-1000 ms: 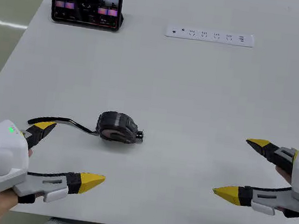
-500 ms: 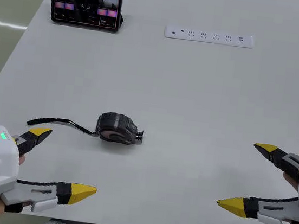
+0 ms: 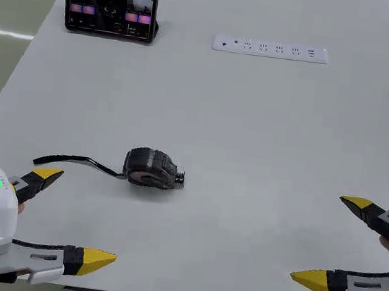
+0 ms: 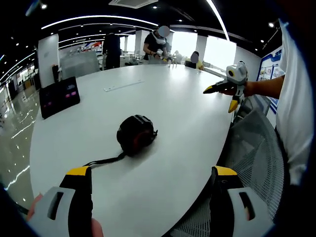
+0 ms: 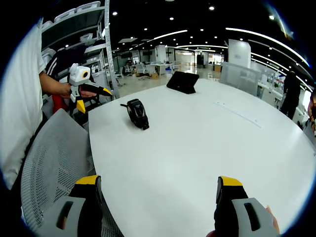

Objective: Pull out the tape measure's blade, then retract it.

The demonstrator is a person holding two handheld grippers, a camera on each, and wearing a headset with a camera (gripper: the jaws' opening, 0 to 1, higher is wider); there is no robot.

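Pulled back toward the near edge over the last second: left tool (image 3: 79, 214) and right tool (image 3: 325, 238), both spread wide, empty. Tape (image 3: 150, 168) unmoved on surface (image 3: 254, 124), ahead-right of left tool, well apart, blade (image 3: 180, 178) wound in. Probably cycle finished.

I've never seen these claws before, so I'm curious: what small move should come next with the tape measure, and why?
Probably move the left claw forward to grip the tape measure by its case. That claw and the right claw are open and empty, the left lies nearer, and the blade is not pulled out.
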